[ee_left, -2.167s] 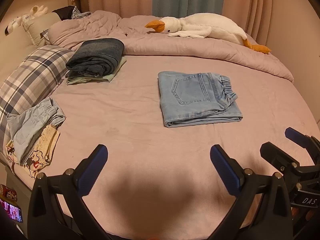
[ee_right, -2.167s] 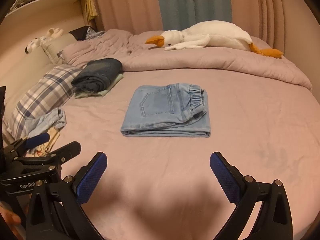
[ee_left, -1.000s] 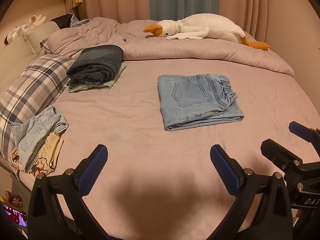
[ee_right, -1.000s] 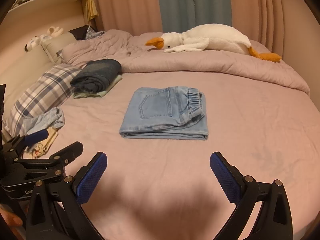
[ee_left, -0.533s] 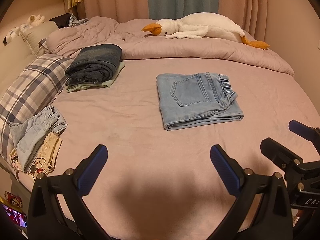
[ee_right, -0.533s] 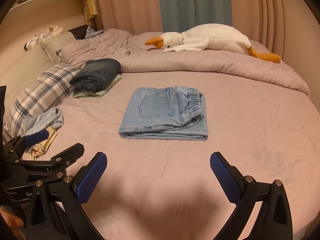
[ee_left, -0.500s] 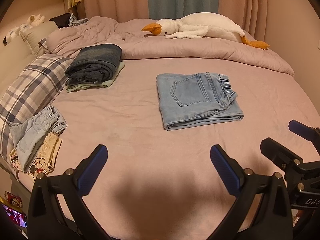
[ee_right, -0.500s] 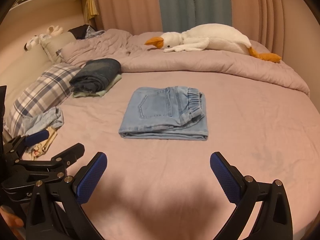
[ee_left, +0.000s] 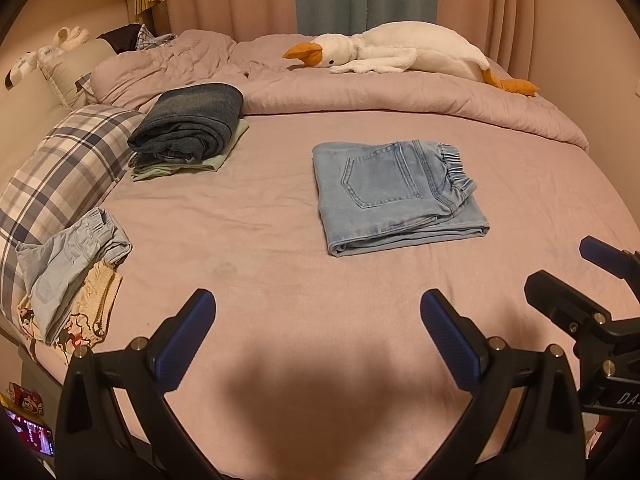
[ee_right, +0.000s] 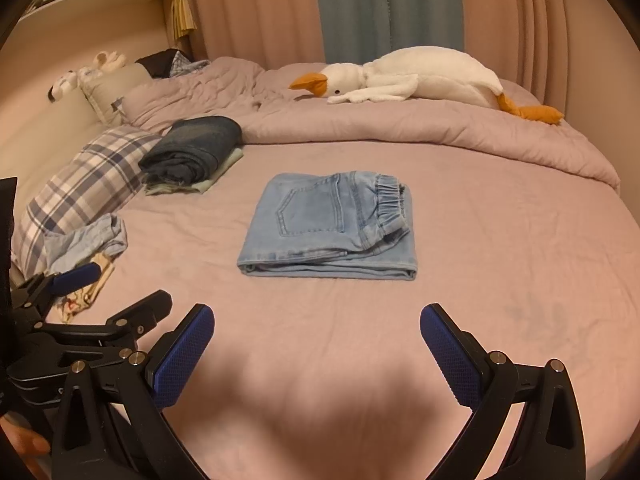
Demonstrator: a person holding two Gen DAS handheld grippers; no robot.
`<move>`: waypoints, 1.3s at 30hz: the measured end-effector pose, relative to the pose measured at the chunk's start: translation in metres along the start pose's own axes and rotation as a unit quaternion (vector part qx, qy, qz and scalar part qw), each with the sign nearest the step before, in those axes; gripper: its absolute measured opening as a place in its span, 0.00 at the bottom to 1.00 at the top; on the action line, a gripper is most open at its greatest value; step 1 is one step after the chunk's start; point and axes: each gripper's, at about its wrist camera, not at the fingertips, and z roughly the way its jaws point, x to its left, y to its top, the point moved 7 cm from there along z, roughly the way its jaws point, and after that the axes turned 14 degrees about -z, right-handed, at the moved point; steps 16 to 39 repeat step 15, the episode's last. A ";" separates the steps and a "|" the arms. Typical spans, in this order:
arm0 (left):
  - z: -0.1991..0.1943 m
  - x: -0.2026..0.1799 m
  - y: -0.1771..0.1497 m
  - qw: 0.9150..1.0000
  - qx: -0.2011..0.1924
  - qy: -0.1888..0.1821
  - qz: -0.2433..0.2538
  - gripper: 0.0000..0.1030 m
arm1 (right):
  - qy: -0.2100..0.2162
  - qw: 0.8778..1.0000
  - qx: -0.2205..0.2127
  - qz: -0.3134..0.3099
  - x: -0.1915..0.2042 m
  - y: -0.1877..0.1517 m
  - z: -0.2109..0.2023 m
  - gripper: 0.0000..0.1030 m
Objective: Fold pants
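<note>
Light-blue jeans (ee_left: 394,194) (ee_right: 332,226) lie folded into a flat rectangle on the pink bed (ee_left: 280,272) (ee_right: 500,240), back pocket up, elastic waistband to the right. My left gripper (ee_left: 318,318) stands open over the near part of the bed, well short of the jeans, with nothing between its blue pads. My right gripper (ee_right: 316,330) is also open and holds nothing, hovering in front of the jeans. Each gripper shows at the side of the other's view: the right one (ee_left: 568,280), the left one (ee_right: 120,292).
Dark folded jeans (ee_left: 188,126) rest on a pale green garment at the back left. A plaid pillow (ee_left: 60,172) lies on the left, with small crumpled clothes (ee_left: 68,268) near it. A plush goose (ee_left: 400,50) lies on the rolled duvet (ee_left: 400,94) at the back.
Both views have drifted slightly, with the jeans shifting a little in frame. The jeans stay folded and both grippers stay open.
</note>
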 end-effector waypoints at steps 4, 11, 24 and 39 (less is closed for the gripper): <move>0.002 0.002 0.000 1.000 0.002 -0.001 -0.001 1.00 | 0.001 1.000 0.001 0.000 0.001 -0.001 0.001 0.99; 0.002 0.002 0.002 1.000 0.000 -0.008 -0.002 1.00 | 0.000 1.000 0.002 0.000 0.001 -0.001 0.002 0.99; 0.003 0.002 0.002 1.000 0.002 -0.006 -0.002 1.00 | 0.000 1.000 0.004 0.001 0.003 -0.002 0.003 0.99; 0.003 0.002 0.002 1.000 0.002 -0.006 -0.002 1.00 | 0.000 1.000 0.004 0.001 0.003 -0.002 0.003 0.99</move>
